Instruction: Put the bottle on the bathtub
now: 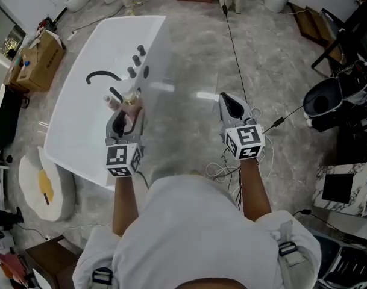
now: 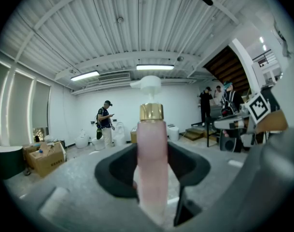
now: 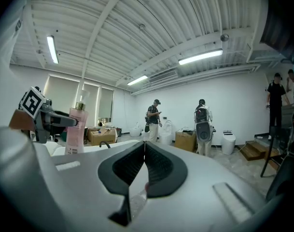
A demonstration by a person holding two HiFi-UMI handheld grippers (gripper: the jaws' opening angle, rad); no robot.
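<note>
A pink bottle [image 1: 128, 102] with a gold collar and a white pump stands upright between the jaws of my left gripper [image 1: 124, 112], which is shut on it. It hangs over the right rim of the white bathtub [image 1: 75, 119]. In the left gripper view the bottle [image 2: 151, 153] fills the middle, with the dark pads on either side. My right gripper [image 1: 234, 108] is over the floor to the right of the tub, shut with nothing in it [image 3: 144, 164]. The right gripper view shows the bottle [image 3: 75, 132] at the left.
A black faucet [image 1: 102, 75] and knobs [image 1: 137, 59] sit on the tub's deck. Cardboard boxes [image 1: 41, 59] stand to the left, and a cable [image 1: 234, 47] runs across the floor. Black equipment [image 1: 328, 101] is on the right. People [image 3: 154, 117] stand far off.
</note>
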